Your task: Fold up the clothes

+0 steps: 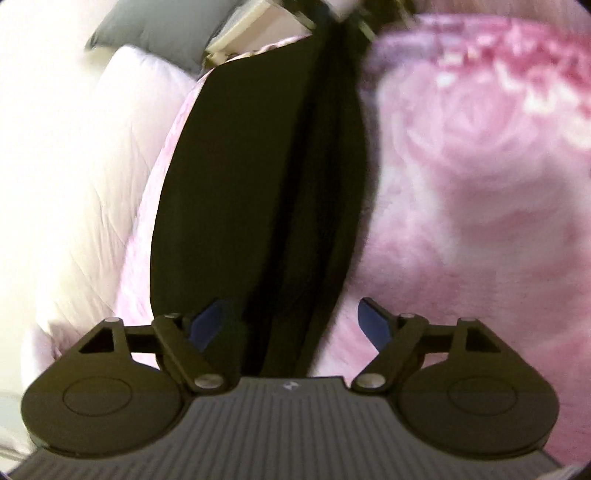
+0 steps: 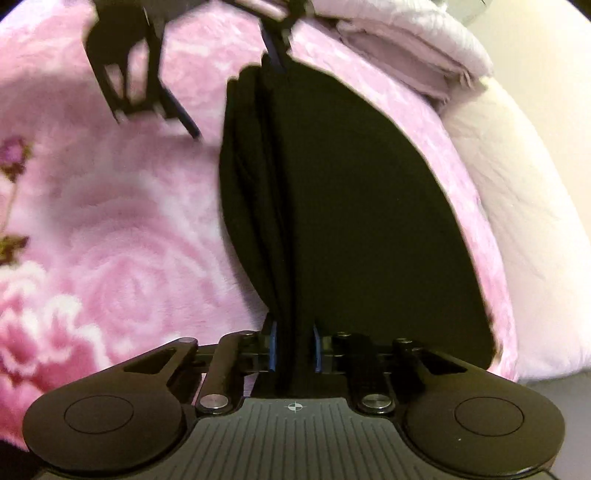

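Observation:
A black garment (image 1: 258, 166) lies in a long folded strip on a pink flowered blanket (image 1: 461, 184). In the left wrist view my left gripper (image 1: 291, 325) stands open. Its blue pads (image 1: 375, 325) are wide apart, with the garment's near end between them but not pressed. In the right wrist view the black garment (image 2: 351, 221) runs away from me, its layered fold edge on the left. My right gripper (image 2: 293, 350) is shut on that fold's near end. The left gripper (image 2: 236, 99) shows open at the garment's far end.
The pink blanket (image 2: 110, 221) covers a bed. A white duvet (image 1: 74, 166) is bunched along one side, the same white duvet (image 2: 517, 221) showing in the right wrist view. A grey pillow (image 1: 155, 33) and folded lilac linens (image 2: 406, 48) lie beyond.

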`<state>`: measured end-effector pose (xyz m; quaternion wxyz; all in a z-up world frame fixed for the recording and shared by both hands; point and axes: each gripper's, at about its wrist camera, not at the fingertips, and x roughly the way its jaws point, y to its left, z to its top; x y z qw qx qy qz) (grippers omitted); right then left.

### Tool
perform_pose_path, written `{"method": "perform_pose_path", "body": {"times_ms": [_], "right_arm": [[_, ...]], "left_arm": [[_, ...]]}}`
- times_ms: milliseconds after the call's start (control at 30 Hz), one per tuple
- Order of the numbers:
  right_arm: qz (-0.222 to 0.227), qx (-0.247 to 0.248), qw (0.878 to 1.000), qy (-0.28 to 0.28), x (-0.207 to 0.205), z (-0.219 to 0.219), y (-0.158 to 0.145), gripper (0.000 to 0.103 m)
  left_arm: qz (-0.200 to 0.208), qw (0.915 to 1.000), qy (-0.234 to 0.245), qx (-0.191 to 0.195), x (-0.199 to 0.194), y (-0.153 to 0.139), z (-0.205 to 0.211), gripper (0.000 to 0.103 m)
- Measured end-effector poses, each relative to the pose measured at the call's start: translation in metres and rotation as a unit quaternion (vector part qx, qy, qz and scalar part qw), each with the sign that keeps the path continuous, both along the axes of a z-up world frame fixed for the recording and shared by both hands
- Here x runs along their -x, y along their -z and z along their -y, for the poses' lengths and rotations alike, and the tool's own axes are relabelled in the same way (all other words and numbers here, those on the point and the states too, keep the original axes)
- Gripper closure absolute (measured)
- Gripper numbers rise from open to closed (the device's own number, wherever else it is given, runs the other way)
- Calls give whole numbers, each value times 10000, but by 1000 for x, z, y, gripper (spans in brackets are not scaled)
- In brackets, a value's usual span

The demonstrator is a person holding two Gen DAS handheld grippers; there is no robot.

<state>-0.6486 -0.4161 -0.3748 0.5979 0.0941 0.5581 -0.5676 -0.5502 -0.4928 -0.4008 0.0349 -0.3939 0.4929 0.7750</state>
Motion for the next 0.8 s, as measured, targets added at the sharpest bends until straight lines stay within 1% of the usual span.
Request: {"method": "perform_pose_path", "body": {"times_ms": [67,100,133,167,233,267,300,367,400,433,500,533,600,633,667,700,733,767,800], "right_arm": [[-37,89,9999,-108,3,-7,-13,88],[-58,123,9998,-139,4,-10,-18,88],[-78,158,9997,-169,6,-13,-24,88],[-98,184,9996,-200,7,-16,-29,88],[-139,138,9995,-257,9,-19,-23,87],[-237,139,9992,-305,5,-22,-15,87],[-335,140,9987,-353,2,-24,-7,84],[-574,162,9976,-358,-8,-28,10,63],[-673,198,9970,-315,-12,-28,19,47],[-779,243,9963,-283,-16,-28,29,43],[-1077,453,9925,-354,-22,-26,51,42],[-1152,564,9909,-398,-21,-24,55,41],[-1280,772,9876,-471,-19,-19,61,42],[-1203,784,9888,-411,-13,-16,59,42],[-1120,774,9901,-350,-8,-13,56,46],[-1002,636,9925,-283,0,-12,50,75],[-892,511,9944,-230,7,-11,45,83],[-831,468,9951,-263,11,-12,37,84],[-736,403,9960,-312,15,-10,28,87]], "left_arm": [[-27,9995,4,313,7,7,3,21],[-22,9990,-9,456,10,10,5,24],[2,9985,-34,542,13,12,8,37],[79,9988,-91,465,16,13,12,51],[234,9990,-207,310,22,15,22,56],[294,9990,-247,250,24,15,26,60],[296,9990,-244,234,22,16,27,61],[252,9992,-285,146,20,15,29,63],[230,9992,-308,114,20,15,30,64],[208,9992,-330,82,19,15,31,64],[168,9992,-376,16,18,15,33,64],[165,9991,-396,-17,18,14,34,64],[195,9990,-391,-44,18,13,36,64],[218,9990,-393,-64,18,12,37,65],[267,9988,-408,-105,19,9,38,66],[316,9985,-425,-146,21,5,39,68],[366,9982,-446,-188,22,-1,39,71],[412,9978,-476,-228,24,-7,39,75],[444,9973,-531,-258,25,-15,39,76]]}}
